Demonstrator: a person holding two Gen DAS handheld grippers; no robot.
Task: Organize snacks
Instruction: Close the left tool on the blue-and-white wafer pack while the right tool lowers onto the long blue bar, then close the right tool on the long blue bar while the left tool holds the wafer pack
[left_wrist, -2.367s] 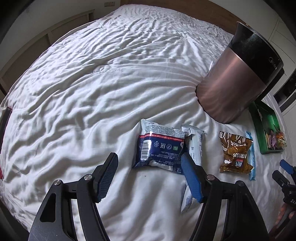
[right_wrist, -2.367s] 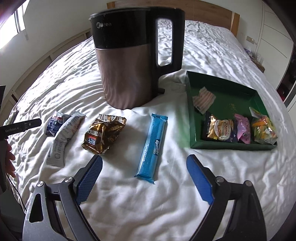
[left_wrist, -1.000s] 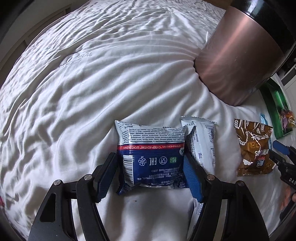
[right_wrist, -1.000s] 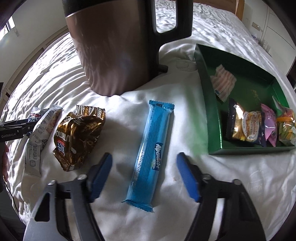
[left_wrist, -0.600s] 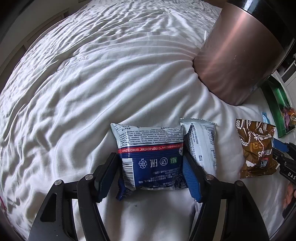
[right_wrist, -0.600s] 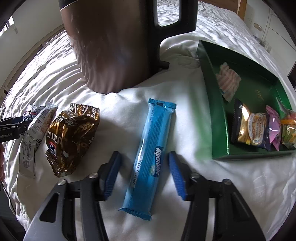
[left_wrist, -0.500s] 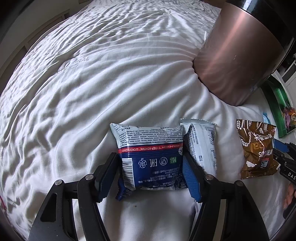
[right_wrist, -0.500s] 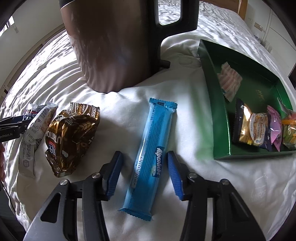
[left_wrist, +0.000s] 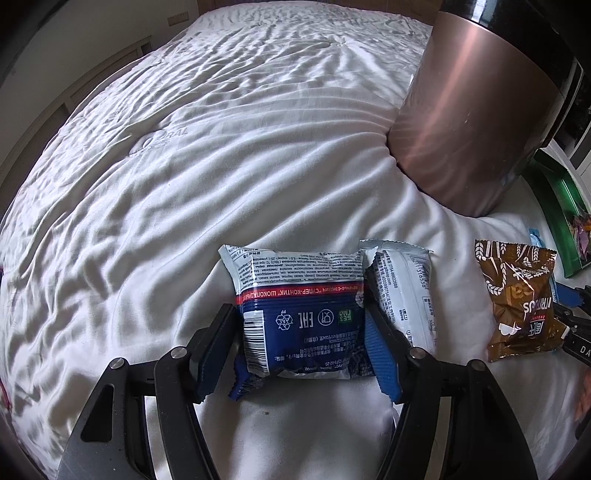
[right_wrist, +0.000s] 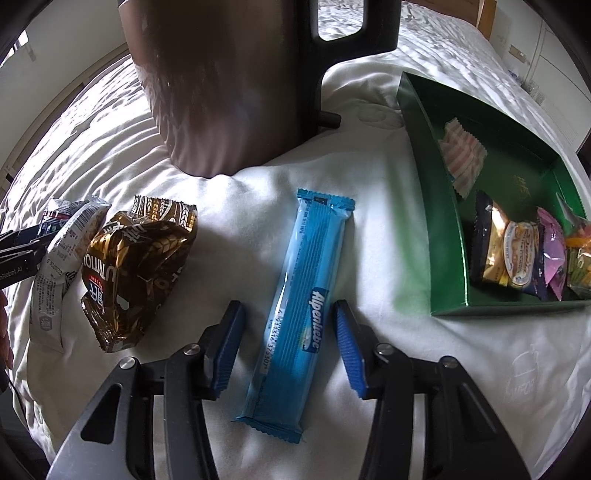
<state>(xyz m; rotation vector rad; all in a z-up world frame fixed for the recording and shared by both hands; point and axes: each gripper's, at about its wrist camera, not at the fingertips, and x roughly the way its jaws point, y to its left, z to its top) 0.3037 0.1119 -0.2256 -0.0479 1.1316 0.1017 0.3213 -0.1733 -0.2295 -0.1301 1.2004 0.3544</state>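
Note:
My left gripper (left_wrist: 297, 343) straddles a blue and white snack pack (left_wrist: 299, 314) on the white bedsheet, its blue pads against both sides of the pack. A white bar wrapper (left_wrist: 404, 291) lies right of it, and a brown-gold bag (left_wrist: 521, 299) farther right. My right gripper (right_wrist: 286, 345) is open, with its fingers either side of a long blue Alpenliebe bar (right_wrist: 304, 291), not touching it. A green tray (right_wrist: 439, 221) at the right holds several small snack packets (right_wrist: 517, 247).
A copper and black electric kettle (right_wrist: 229, 81) stands on the bed behind the snacks; it also shows in the left wrist view (left_wrist: 476, 110). The brown-gold bag (right_wrist: 136, 266) and white bar (right_wrist: 62, 266) lie left of the blue bar.
My left gripper has moved in over the blue and white pack and closed onto its sides. My right gripper has come down over the blue bar and narrowed its opening.

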